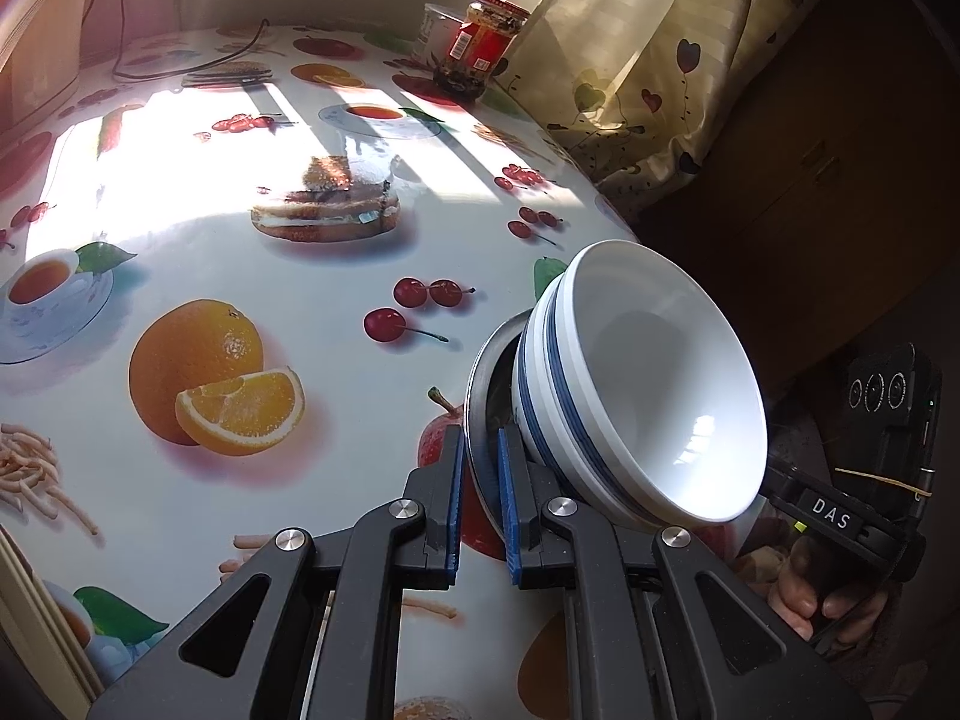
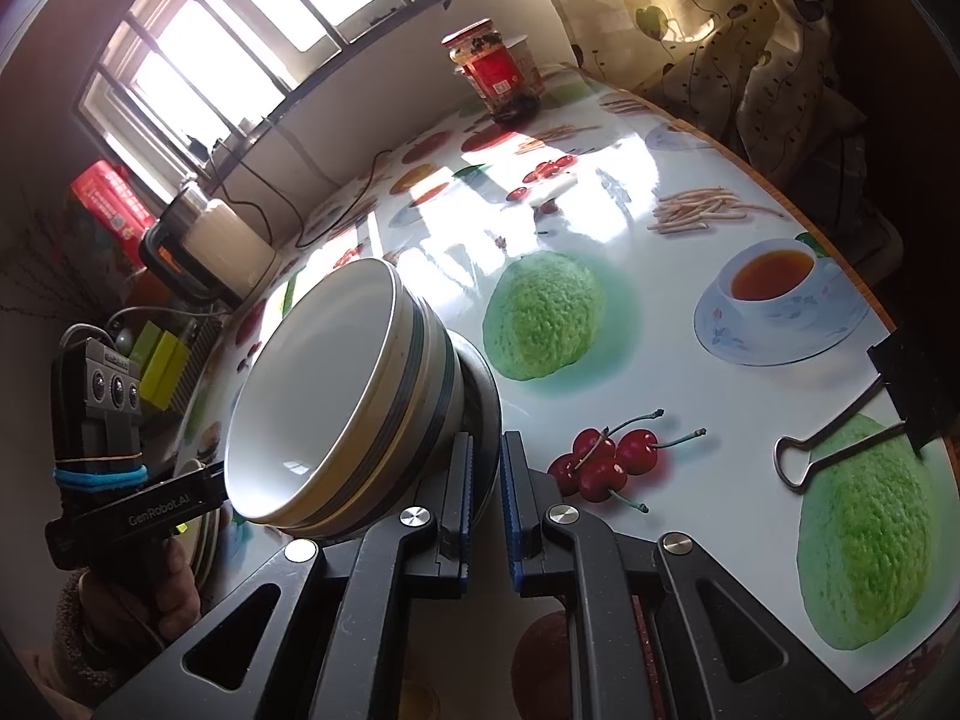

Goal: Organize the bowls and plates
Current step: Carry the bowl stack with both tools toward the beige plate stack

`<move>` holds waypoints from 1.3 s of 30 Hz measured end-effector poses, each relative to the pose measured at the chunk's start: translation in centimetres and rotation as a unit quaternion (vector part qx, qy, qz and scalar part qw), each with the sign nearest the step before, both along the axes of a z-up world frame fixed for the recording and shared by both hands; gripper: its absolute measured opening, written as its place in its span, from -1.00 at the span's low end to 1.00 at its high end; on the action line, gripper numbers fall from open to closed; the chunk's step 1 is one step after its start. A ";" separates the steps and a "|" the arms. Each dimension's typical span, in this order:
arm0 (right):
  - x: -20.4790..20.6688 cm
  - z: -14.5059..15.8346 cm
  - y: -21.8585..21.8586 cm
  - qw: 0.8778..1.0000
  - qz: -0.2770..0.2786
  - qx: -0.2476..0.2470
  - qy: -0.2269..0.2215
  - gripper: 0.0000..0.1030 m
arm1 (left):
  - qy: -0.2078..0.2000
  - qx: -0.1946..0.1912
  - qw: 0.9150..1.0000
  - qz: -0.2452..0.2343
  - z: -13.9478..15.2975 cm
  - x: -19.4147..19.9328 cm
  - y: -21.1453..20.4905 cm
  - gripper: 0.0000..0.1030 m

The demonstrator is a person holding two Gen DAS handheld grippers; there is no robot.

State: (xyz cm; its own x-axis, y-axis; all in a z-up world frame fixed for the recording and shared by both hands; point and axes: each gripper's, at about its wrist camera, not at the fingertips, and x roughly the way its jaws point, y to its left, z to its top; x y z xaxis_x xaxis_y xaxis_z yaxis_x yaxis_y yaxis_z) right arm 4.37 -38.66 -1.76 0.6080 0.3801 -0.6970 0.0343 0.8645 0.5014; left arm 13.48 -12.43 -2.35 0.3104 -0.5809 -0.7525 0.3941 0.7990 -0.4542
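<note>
Steel plate (image 1: 480, 396), clenched at nine and three by your jaws, is tilting; stacked bowls (image 1: 648, 384) risk sliding off.

Harsh sunlight from the barred window (image 2: 240, 42) glared off the surface (image 1: 336, 276); fisheye edges darkened, perhaps slightly blurred.

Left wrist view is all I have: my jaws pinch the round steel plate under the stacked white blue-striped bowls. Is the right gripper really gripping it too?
Observer: Yes. The right gripper has its jaws shut on the round steel plate, at the rim opposite yours.
Operator: Is anything on the table by that side that I can't see?
Observer: A black binder clip clamps the edge of the fruit-print table, to the right of that gripper and apart from the plate.
</note>
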 end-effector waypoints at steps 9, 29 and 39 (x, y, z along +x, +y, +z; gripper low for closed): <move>0.3 0.9 0.6 1.000 0.003 -0.004 -0.008 -0.81 | -0.007 -0.002 1.000 0.007 0.8 -0.1 0.6 -0.79; 2.4 3.0 5.3 0.997 0.067 -0.007 -0.031 -0.81 | -0.033 0.003 0.997 0.076 3.5 -1.1 5.9 -0.79; 3.1 3.6 9.0 0.993 0.112 -0.005 -0.039 -0.81 | -0.041 0.010 0.992 0.121 4.3 -2.4 9.7 -0.79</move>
